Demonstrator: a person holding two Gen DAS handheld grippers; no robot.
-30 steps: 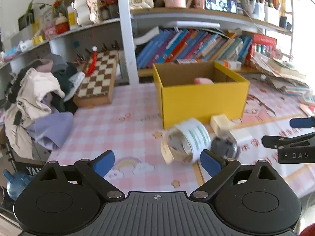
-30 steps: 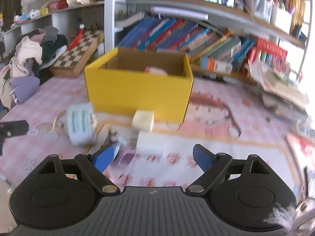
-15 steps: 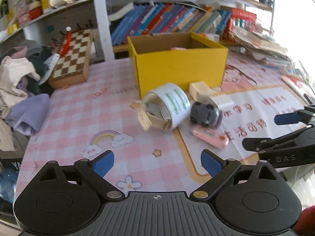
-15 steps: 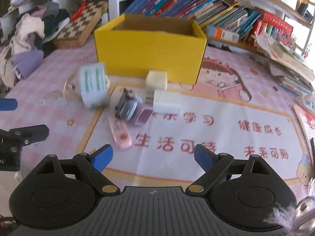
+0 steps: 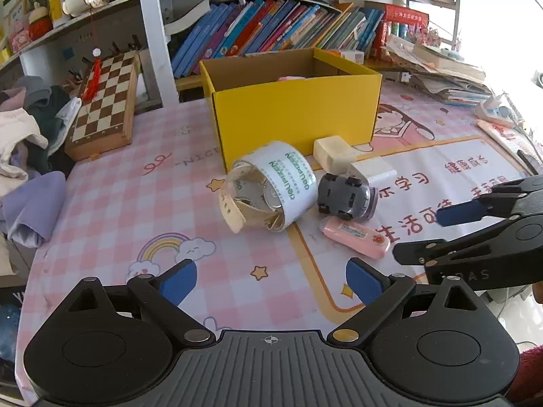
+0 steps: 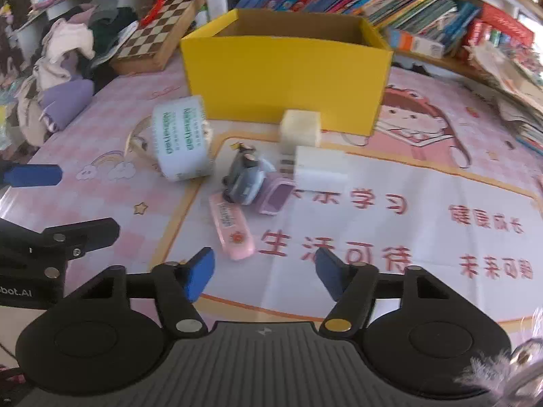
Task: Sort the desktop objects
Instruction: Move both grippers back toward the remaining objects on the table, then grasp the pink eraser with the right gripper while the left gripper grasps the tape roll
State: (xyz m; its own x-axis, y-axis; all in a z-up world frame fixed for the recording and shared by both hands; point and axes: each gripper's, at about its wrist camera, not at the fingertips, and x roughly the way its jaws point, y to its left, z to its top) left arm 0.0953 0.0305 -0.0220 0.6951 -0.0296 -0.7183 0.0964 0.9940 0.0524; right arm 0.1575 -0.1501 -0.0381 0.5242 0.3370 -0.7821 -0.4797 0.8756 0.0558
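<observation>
My right claw [image 6: 264,273] has come lower and nearer the table than a second ago, and its jaws are closing from the wide spread they had then; nothing sits between the blue pads [image 6: 198,273], which hang above the printed mat [image 6: 390,237] just short of the pink eraser [image 6: 232,229]. My left claw [image 5: 271,279] has also sunk toward the table; its pads remain spread wide and empty over the pink checked cloth [image 5: 135,203], as they were before.

A second ago both views were tilted higher, taking in more of the bookshelf; now they look down onto the clutter, which fills more of the frame. The objects themselves lie where they lay. The roll of tape [image 5: 271,186] rests on its side at the front left corner of the yellow box [image 5: 295,112]. The grey toy car [image 5: 342,196] is overturned just right of the roll, touching a small purple case [image 6: 276,198]. The pink eraser lies in front of the car. A cream cube [image 5: 331,152] sits against the box front, with a white block [image 5: 373,171] just beside it. Something pink shows inside the box [image 5: 292,78].

From the left view my right claw [image 5: 437,234] reaches in at the right edge, close to the eraser.
</observation>
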